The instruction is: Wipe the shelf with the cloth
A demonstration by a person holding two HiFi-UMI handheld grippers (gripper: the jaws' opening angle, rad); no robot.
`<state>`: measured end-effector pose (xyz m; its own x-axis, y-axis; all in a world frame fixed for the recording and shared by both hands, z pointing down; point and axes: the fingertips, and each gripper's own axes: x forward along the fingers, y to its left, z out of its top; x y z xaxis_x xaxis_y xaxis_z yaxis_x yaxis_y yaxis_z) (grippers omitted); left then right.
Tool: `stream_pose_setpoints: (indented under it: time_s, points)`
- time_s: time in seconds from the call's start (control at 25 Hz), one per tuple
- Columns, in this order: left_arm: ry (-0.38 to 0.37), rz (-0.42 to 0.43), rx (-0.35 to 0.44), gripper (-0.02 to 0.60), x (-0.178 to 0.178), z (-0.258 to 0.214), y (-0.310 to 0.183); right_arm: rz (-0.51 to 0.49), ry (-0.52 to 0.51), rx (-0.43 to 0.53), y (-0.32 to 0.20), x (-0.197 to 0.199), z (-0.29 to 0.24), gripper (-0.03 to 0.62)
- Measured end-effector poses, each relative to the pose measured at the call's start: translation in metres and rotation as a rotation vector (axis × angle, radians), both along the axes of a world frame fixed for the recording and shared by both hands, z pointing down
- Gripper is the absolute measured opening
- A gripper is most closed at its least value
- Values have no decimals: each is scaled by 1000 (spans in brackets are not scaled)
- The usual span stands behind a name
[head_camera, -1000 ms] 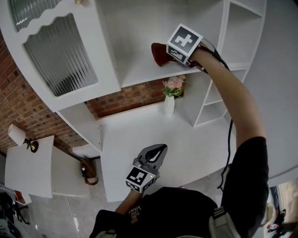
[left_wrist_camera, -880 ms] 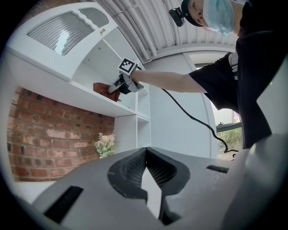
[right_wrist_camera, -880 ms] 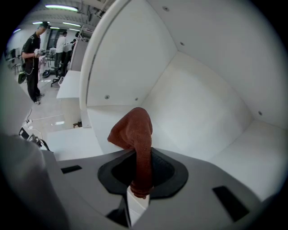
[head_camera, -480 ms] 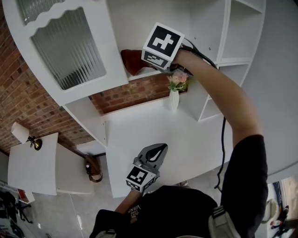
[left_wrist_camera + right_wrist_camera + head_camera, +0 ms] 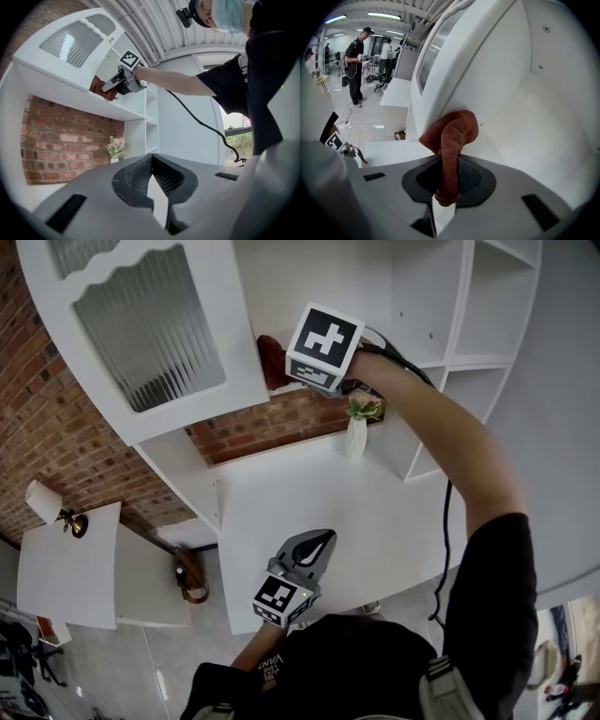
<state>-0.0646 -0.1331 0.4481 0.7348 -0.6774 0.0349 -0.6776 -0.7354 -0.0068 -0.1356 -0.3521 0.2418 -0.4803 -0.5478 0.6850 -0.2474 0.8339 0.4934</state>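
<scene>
A rust-brown cloth is pinched between the jaws of my right gripper and bunches against the white shelf, close to the cabinet door's edge. In the head view the cloth shows just left of the right gripper's marker cube, with the arm stretched up to the shelf. The left gripper view shows the same cloth resting on the shelf board. My left gripper hangs low over the white counter, shut and holding nothing.
A ribbed-glass cabinet door stands open left of the shelf. A white vase of flowers sits on the counter by the brick wall. Open cubbies lie to the right. People stand in the room behind.
My right gripper has dragged the cloth leftward along the shelf, from about its middle to its left end by the open door. The left gripper has stayed still.
</scene>
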Motion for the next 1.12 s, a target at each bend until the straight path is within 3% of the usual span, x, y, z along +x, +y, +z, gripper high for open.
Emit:
stream_pose_setpoints:
  time_s: [0.44,1.12]
  points:
    - [8,49,-11,6,27,0,-11,70,1,3,-21,48,5,58]
    - [2,176,-17,6,97,6,-40,365,49,42,-79,217,7,58]
